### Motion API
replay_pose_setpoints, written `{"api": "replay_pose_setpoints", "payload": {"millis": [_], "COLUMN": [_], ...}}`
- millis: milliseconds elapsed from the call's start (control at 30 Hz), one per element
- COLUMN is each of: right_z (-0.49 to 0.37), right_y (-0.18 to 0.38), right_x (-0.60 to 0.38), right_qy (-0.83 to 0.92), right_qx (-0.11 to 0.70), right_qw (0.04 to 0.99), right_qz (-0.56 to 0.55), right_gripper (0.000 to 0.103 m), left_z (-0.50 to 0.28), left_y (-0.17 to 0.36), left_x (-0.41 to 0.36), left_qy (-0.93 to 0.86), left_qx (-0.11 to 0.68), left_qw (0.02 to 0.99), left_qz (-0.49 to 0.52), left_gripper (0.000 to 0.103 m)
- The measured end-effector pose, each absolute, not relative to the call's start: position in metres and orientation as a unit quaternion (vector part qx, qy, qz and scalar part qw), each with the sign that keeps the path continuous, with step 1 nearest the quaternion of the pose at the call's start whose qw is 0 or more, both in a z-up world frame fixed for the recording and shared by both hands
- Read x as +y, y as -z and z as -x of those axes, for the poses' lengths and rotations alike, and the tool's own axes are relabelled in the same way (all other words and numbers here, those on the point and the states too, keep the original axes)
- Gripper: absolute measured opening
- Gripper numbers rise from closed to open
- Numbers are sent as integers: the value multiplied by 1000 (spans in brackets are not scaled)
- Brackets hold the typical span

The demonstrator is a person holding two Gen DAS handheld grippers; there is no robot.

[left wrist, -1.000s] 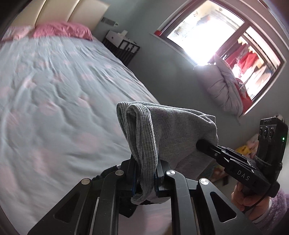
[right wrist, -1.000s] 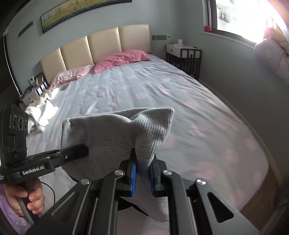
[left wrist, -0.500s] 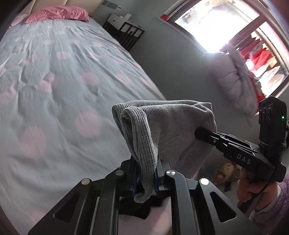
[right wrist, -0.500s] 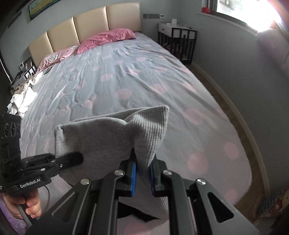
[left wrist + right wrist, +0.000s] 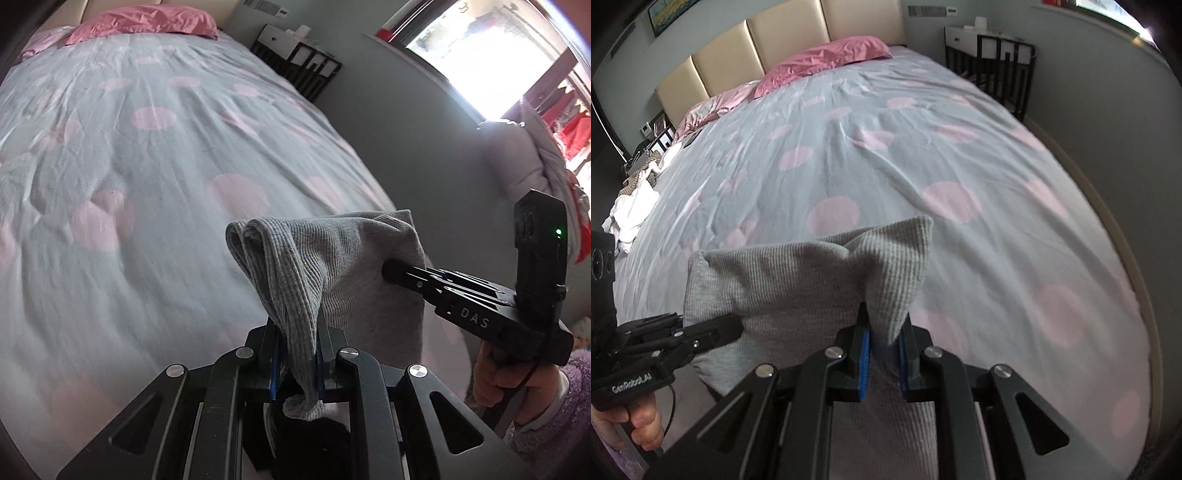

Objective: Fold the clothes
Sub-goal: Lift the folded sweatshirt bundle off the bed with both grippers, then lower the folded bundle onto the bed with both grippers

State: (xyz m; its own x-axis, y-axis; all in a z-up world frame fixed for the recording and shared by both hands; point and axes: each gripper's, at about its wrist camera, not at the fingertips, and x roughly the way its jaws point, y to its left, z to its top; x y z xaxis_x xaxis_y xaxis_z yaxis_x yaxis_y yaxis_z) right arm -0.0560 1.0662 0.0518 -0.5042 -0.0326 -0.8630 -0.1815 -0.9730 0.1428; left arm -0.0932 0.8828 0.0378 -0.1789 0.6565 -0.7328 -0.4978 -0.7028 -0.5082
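Note:
A grey ribbed knit garment (image 5: 354, 266) (image 5: 798, 280) hangs stretched between both grippers above the near end of the bed. My left gripper (image 5: 295, 354) is shut on its left top corner, the cloth bunched between the blue pads. My right gripper (image 5: 884, 343) is shut on the right top corner. Each gripper shows in the other's view: the right gripper (image 5: 391, 269) pinches the cloth from the right, the left gripper (image 5: 735, 325) from the left. The garment's lower part drops out of sight behind the fingers.
The bed (image 5: 923, 147) has a grey cover with pink dots, and pink pillows (image 5: 827, 62) lie at the headboard. A dark nightstand (image 5: 993, 48) stands by the right wall. White clothes (image 5: 631, 206) are piled at the bed's left edge. A bright window (image 5: 480, 48) is at right.
Both grippers have come down and forward over the bed with the garment still held taut between them. The views now tilt more steeply down at the cover.

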Motion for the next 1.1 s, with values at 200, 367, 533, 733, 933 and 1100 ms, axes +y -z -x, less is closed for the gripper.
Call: {"api": "replay_pose_setpoints", "payload": {"millis": [200, 367, 533, 733, 933, 1100], "right_z": [77, 80, 79, 67, 29, 11], "right_y": [-10, 10, 14, -10, -45, -43], "right_x": [1077, 1090, 1103, 1120, 1115, 1087], "right_qy": [-845, -836, -830, -834, -850, -841], "right_qx": [121, 153, 187, 193, 162, 135], "right_qw": [35, 35, 34, 61, 72, 48], "right_qz": [519, 526, 524, 513, 497, 521], "right_gripper": [12, 18, 23, 26, 18, 14], "left_z": [113, 120, 124, 127, 105, 77], "left_y": [-5, 15, 13, -15, -44, -44], "left_x": [893, 894, 890, 870, 871, 892], "left_qy": [-761, -754, -752, -773, -778, -764], "left_qx": [-50, -48, -55, -71, -67, -35], "left_qw": [363, 356, 354, 318, 323, 346], "left_qz": [535, 549, 554, 545, 535, 544], "left_gripper": [15, 20, 29, 38, 37, 37]}}
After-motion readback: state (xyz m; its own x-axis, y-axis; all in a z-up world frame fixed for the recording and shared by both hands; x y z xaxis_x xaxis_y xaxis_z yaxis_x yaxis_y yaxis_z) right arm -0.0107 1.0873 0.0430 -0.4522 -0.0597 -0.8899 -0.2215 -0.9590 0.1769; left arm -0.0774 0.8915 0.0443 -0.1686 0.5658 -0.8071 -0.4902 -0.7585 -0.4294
